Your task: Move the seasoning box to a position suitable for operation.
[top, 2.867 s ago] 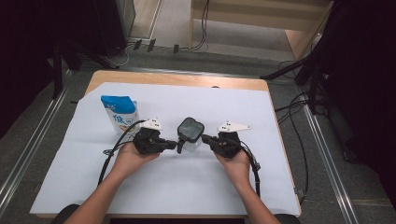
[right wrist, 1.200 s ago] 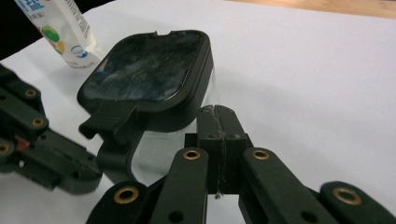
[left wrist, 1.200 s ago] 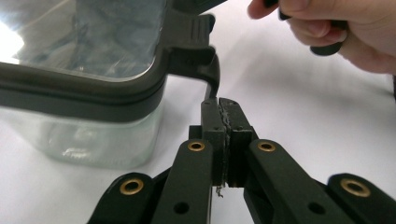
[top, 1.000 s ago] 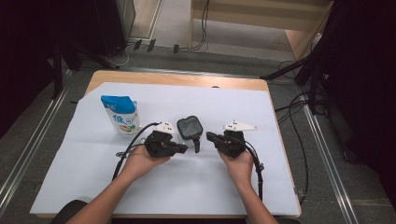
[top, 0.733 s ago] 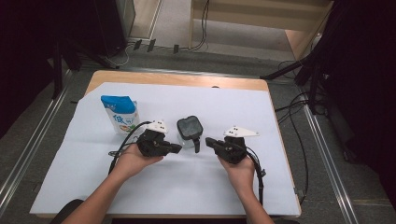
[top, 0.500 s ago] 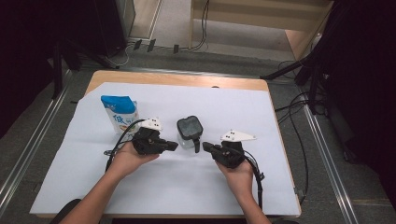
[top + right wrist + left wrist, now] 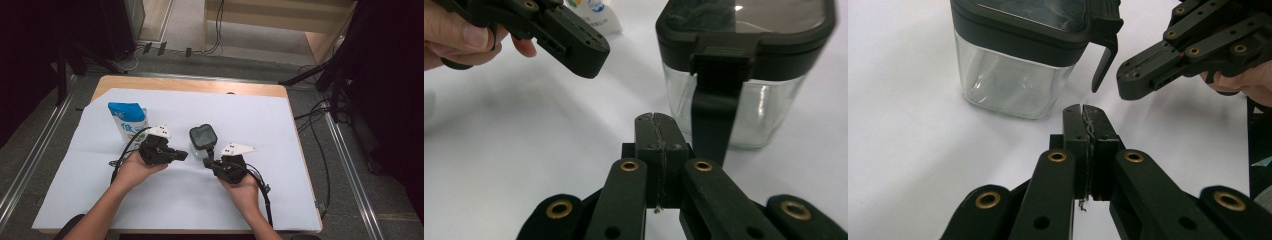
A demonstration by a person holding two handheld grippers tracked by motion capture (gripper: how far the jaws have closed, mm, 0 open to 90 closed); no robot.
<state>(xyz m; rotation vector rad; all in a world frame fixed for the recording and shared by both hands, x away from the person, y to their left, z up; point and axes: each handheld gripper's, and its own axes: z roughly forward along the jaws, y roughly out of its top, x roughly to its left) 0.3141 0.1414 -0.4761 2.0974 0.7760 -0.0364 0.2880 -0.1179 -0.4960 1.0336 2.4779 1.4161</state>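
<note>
Both drawn back from jar (image 7: 203,140) since earlier frames. Left to right: pouch (image 7: 127,120) upright on sheet (image 7: 310,165); left gripper (image 7: 183,156), jaws shut, empty, just left of jar; jar standing, lid on, latch hanging; right gripper (image 7: 208,165), jaws shut, empty, near latch.

Jar (image 7: 203,141) stands upright on sheet (image 7: 280,125), roughly mid-desk (image 7: 200,86). Pouch (image 7: 128,120) stands on the sheet too, left of the jar and slightly farther back, well apart from it. Left claw (image 7: 183,155) sits just left of the jar on the near side, tip pointing right toward it, not touching. Right claw (image 7: 207,162) is just in front of the jar, slightly right, near its hanging latch (image 7: 1102,62); contact can't be told. Both claws are above the sheet, facing each other, apart. Floor rails (image 7: 345,160) flank the desk left and right.
</note>
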